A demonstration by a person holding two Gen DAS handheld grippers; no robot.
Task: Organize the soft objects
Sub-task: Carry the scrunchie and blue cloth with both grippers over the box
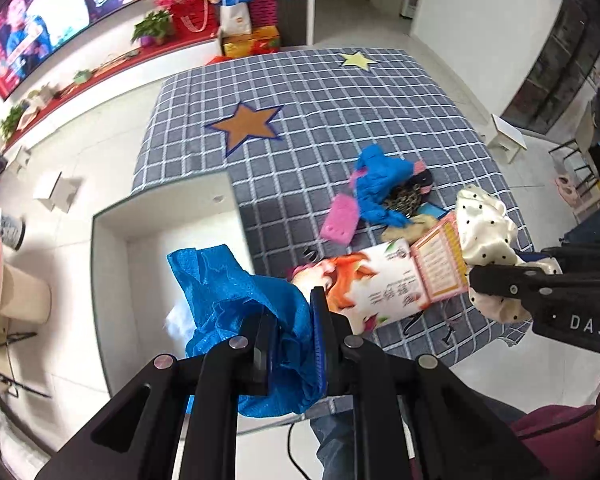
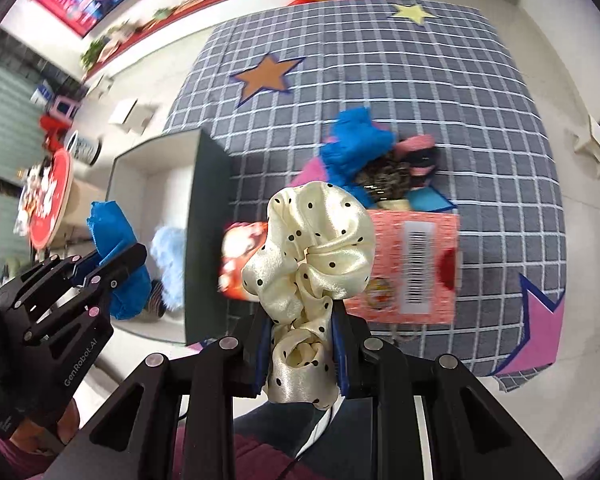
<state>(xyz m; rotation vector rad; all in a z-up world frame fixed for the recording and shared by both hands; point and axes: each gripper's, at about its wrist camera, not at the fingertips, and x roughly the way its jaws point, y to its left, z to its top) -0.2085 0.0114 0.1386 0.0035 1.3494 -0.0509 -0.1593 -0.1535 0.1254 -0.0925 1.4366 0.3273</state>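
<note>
My left gripper [image 1: 290,340] is shut on a blue crinkled cloth [image 1: 236,292] and holds it over the open white box [image 1: 112,240]; it also shows in the right wrist view [image 2: 96,268] with the cloth [image 2: 112,228]. My right gripper [image 2: 300,340] is shut on a cream polka-dot scrunchie [image 2: 320,244], held above the checked mat [image 2: 380,72]; it shows at the right of the left wrist view [image 1: 484,276] with the scrunchie [image 1: 484,224]. A fluffy light-blue item [image 2: 168,256] lies inside the box.
On the mat lies a pile: another blue cloth [image 1: 380,184], a pink pad [image 1: 340,220], a leopard-print item [image 1: 404,200], a dark pink-trimmed item [image 1: 422,178] and an illustrated pink carton [image 1: 400,280]. White stools [image 1: 56,192] stand on the floor.
</note>
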